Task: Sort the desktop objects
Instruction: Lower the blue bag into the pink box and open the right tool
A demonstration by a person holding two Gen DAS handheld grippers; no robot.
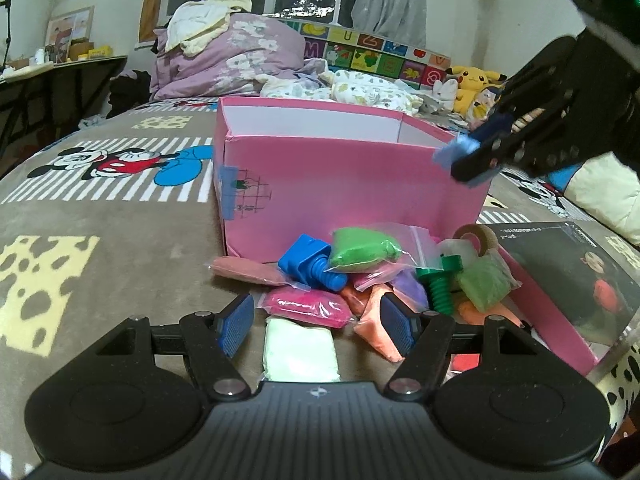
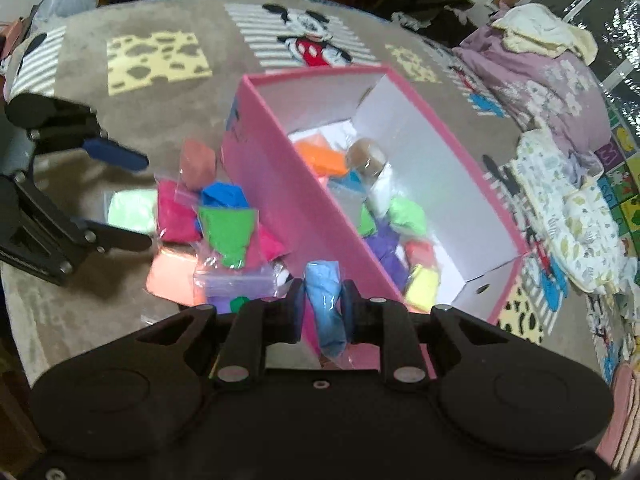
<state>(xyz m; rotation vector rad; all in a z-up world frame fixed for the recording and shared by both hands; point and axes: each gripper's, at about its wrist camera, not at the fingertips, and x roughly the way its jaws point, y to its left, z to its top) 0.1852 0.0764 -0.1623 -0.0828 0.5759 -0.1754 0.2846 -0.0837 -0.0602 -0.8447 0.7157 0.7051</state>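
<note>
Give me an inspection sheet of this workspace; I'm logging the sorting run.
Surface: cartoon-print blanket.
Job's things: pink box partly filled with clay bags; a pile of bags and toy bolts lies outside its front wall.
Clutter: black-topped box lid beside the pile.
Grippers: left gripper open, over the pile; right gripper shut on light blue bag, above the box wall.
Cables: nothing seen.
Surroundings: bedding, plush toys.
</note>
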